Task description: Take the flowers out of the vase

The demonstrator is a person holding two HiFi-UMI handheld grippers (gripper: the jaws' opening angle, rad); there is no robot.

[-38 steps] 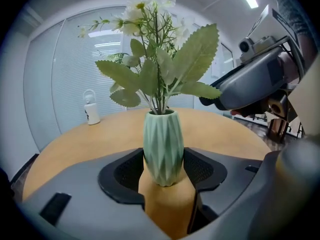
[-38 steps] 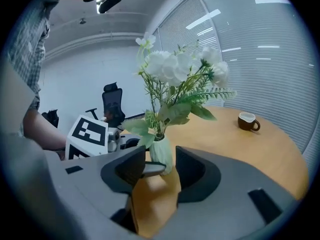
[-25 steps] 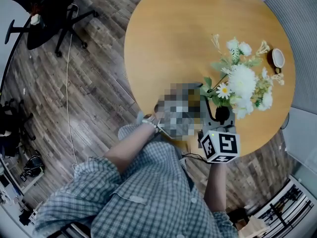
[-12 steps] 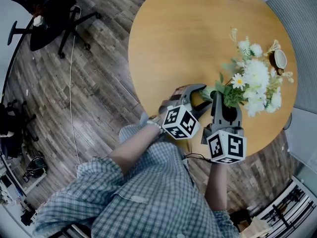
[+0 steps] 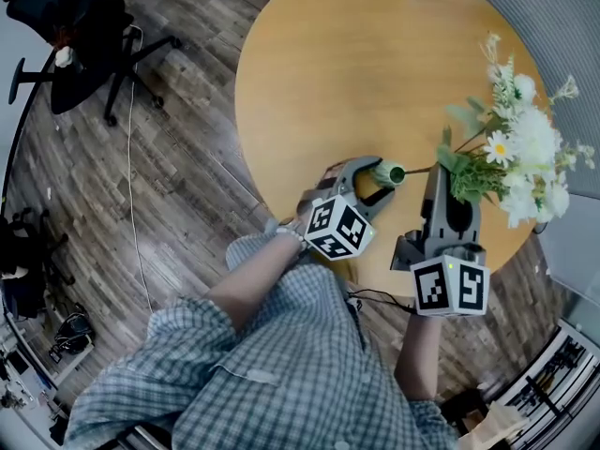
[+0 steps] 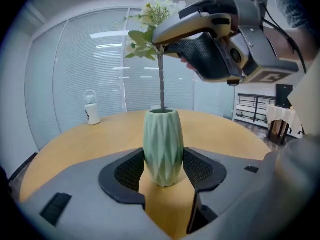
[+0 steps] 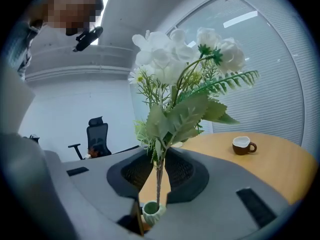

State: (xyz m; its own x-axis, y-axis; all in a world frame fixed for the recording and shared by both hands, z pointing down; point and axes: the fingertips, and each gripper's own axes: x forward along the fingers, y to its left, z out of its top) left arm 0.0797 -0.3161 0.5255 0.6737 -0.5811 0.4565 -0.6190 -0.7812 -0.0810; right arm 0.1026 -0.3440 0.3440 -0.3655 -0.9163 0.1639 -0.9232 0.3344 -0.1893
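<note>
**Head view: the flowers are coming up out of the vase**

In the head view the right gripper (image 5: pixel 442 178) has carried the flowers (image 5: pixel 521 150) toward the right edge of the frame. A second ago they stood directly over the vase (image 5: pixel 389 172), whose mouth now shows uncovered at mid-frame.

The right gripper view shows why. Its jaws have just been closing and now pinch the thin stem (image 7: pixel 158 181) just under the leaves, with the white blooms in the upper centre.

The left gripper (image 6: pixel 163 171) is clenched on the green vase's ribbed body, a pad against each side, steadying it on the tabletop (image 5: pixel 328 73).

In the left gripper view the stem runs down into the vase's mouth, so the flowers look not quite free. The stem's lower tip is hidden, so I can't be sure how much remains inside. On that reading the removal is nearly done, and a little more lift should clear it.
</note>
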